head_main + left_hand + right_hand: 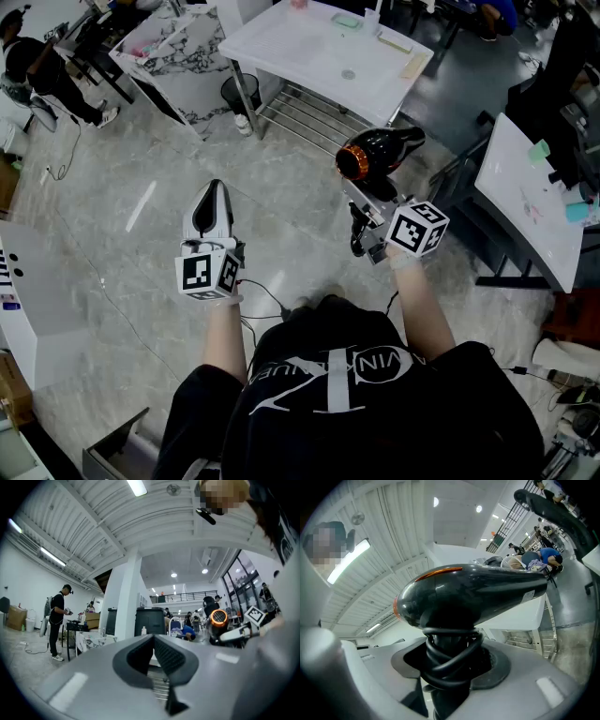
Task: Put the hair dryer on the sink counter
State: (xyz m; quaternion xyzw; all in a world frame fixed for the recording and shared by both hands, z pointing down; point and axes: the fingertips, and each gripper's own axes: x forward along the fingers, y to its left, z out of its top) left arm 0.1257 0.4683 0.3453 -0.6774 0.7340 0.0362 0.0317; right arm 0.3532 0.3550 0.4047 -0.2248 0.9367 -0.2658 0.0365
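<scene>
My right gripper (369,197) is shut on the cord-wrapped handle of a glossy black hair dryer (377,150) with an orange ring round one end. It holds the dryer in the air, short of the white sink counter (309,47), which stands farther ahead with a drain in its basin. In the right gripper view the hair dryer (473,592) fills the frame above the jaws, which clamp its handle, and the white counter (527,616) shows behind it. My left gripper (215,192) is shut and empty, level beside the right. The left gripper view shows its closed jaws and the dryer (218,619) off to the right.
A metal rack (309,114) sits under the counter, and a black bin (241,92) stands at its left leg. A marble-patterned table (178,47) is to the far left. A white table (525,202) with small items is at the right. People work in the background.
</scene>
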